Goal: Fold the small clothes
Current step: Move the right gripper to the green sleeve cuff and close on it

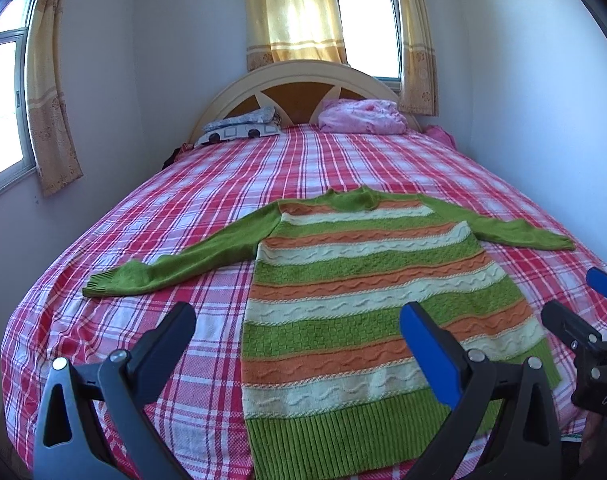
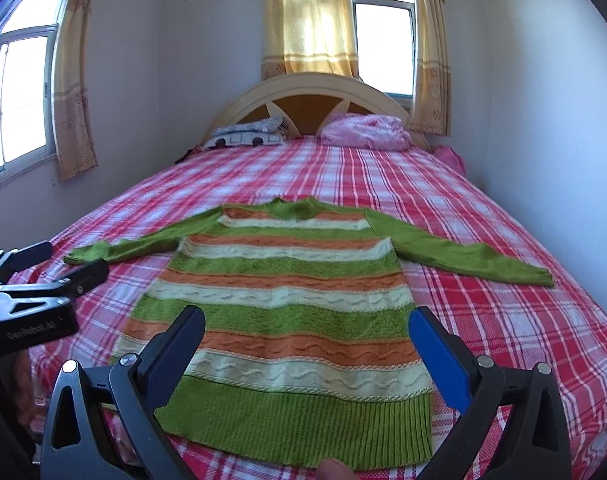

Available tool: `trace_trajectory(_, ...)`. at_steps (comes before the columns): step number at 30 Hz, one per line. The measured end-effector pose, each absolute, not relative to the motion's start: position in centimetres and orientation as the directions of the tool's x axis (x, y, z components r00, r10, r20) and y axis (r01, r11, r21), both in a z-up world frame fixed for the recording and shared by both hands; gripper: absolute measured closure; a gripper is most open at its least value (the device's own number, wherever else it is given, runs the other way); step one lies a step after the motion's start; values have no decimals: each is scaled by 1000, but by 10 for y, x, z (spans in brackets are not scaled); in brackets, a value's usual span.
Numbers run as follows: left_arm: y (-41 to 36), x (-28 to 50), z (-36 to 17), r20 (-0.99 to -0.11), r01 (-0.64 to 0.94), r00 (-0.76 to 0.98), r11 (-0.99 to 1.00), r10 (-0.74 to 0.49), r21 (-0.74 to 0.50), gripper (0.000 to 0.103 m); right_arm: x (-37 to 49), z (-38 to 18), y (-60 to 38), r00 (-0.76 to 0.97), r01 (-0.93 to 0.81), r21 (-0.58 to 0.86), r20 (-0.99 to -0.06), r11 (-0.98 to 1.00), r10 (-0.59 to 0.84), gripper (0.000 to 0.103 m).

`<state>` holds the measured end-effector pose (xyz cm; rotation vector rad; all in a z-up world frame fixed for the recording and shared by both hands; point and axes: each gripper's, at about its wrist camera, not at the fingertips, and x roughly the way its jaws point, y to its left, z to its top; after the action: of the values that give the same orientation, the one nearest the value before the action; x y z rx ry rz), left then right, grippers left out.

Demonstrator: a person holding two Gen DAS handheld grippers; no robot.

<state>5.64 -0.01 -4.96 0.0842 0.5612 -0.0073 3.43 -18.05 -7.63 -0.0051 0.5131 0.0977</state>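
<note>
Left wrist view: the left claw (image 1: 299, 344) is spread wide and grasps nothing, hovering above the near end of the bed (image 1: 175, 200). The striped sweater (image 1: 367, 292) lies flat on the plaid bedspread, hem toward the claw and collar away from it. Its ribbed green hem (image 1: 343, 436) sits just below and between the fingers, reaching almost to the near edge of the mattress. The left sleeve (image 1: 183, 264) runs out ahead of the claw's left finger, with bare plaid all around its cuff. The right sleeve (image 1: 523, 232) stretches away ahead and to the right. Just right of the claw, the right claw (image 1: 583, 308) shows at the frame edge (blue pad upward, also parted). Far ahead, a folded patterned cloth (image 1: 243, 128) and a pink bundle (image 1: 363, 116) rest against the headboard (image 1: 299, 80), well apart from the sweater.

Right wrist view: the right claw (image 2: 307, 344) is likewise released and wide, holding nothing, centred over the sweater's (image 2: 287, 300) lower body. The hem (image 2: 303, 424) lies directly beneath it. To the left, the left claw (image 2: 59, 264) hangs near the left cuff (image 2: 87, 252). The right sleeve (image 2: 475, 260) extends ahead-right, open bedspread beyond it up to the wall (image 2: 543, 120).
</note>
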Motion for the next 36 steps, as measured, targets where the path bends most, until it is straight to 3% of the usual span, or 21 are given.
trace_trajectory(13, -15, 139, -87, -592, 75, 806, 987, 23, 141, 0, 121, -131, -281, 767, 124, 93, -641, 988, -36, 1)
trace_trajectory(26, -15, 203, -116, -600, 42, 797, 985, 67, 166, 0, 182, -152, -352, 715, 235, 82, -690, 968, -115, 1)
trace_trajectory(36, -17, 237, -133, -612, 25, 786, 984, 91, 179, 0, 216, -170, -449, 671, 401, 193, -728, 896, -144, 1)
